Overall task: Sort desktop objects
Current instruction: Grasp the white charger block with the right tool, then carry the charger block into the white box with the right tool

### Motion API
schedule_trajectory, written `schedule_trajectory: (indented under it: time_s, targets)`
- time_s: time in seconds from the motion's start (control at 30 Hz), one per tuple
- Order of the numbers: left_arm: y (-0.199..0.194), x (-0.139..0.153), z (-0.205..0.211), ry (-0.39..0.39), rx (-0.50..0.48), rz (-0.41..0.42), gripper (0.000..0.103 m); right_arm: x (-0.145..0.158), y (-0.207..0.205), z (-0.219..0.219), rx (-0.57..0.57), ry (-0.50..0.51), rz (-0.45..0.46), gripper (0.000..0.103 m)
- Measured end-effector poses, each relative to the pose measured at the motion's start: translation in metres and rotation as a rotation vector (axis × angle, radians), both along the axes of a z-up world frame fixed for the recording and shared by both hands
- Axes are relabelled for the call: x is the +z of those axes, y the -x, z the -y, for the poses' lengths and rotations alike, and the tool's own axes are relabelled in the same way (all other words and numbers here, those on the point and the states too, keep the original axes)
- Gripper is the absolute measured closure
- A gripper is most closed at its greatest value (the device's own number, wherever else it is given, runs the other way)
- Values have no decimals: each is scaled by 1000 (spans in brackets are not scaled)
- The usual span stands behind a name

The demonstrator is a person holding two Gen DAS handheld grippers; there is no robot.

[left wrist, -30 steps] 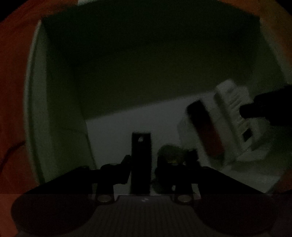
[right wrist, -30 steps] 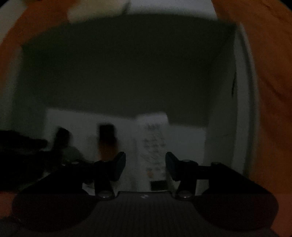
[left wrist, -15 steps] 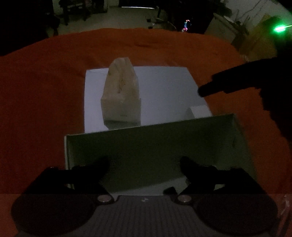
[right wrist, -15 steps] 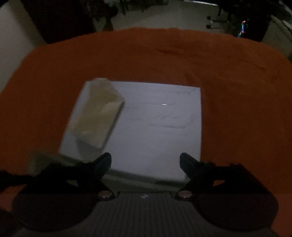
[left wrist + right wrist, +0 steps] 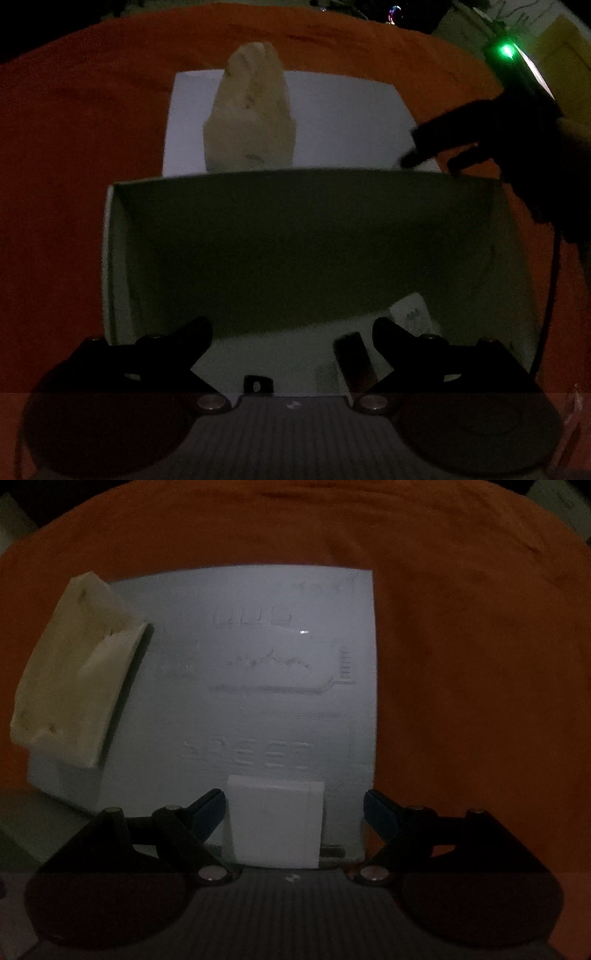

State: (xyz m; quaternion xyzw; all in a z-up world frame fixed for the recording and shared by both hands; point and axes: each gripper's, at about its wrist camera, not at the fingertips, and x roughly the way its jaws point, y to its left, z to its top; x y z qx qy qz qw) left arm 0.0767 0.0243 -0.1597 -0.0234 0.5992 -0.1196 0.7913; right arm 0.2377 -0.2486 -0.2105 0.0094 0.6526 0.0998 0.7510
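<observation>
My left gripper [image 5: 291,328] hangs open above the white open box [image 5: 110,258]. On the box floor lie a dark flat bar [image 5: 354,360], a small black piece [image 5: 257,384] and a white printed card [image 5: 412,314]. Beyond the box, a flat white lid [image 5: 340,122] carries a cream tissue pack [image 5: 251,114]. My right gripper [image 5: 417,147] shows as a dark shape over the lid's right edge. In the right wrist view, my right gripper [image 5: 293,808] is open around a small white block [image 5: 275,823] standing on the lid [image 5: 258,664]; its pads stay apart from the block. The tissue pack [image 5: 70,679] lies at left.
An orange cloth [image 5: 461,646] covers the table all around the lid and box. A green indicator light [image 5: 506,50] glows at the far right, beside dim furniture. The box corner [image 5: 22,819] shows at the lower left of the right wrist view.
Both grippers opened and came up out of the box. The dark bar stays on the box floor. The right gripper crossed over to the lid and now straddles the white block.
</observation>
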Motion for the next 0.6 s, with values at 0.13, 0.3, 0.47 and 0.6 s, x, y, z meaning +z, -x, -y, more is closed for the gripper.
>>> schedule_trajectory:
  time_s: [0.13,0.3,0.47,0.6]
  targets:
    - [5,-4,3,0,-12,-12,9,-7,-3,-21,0,15,1,20]
    - [9,-10,6,-11,-27,-29,9,-4,2,-19,13,35,13,42]
    - [6,-12,3,-11,-20,-36,9,10,8,-20,27,27,47,43]
    - [5,-13,0,-14,-8,-38,9,26,5,-17,15,-8,74,43]
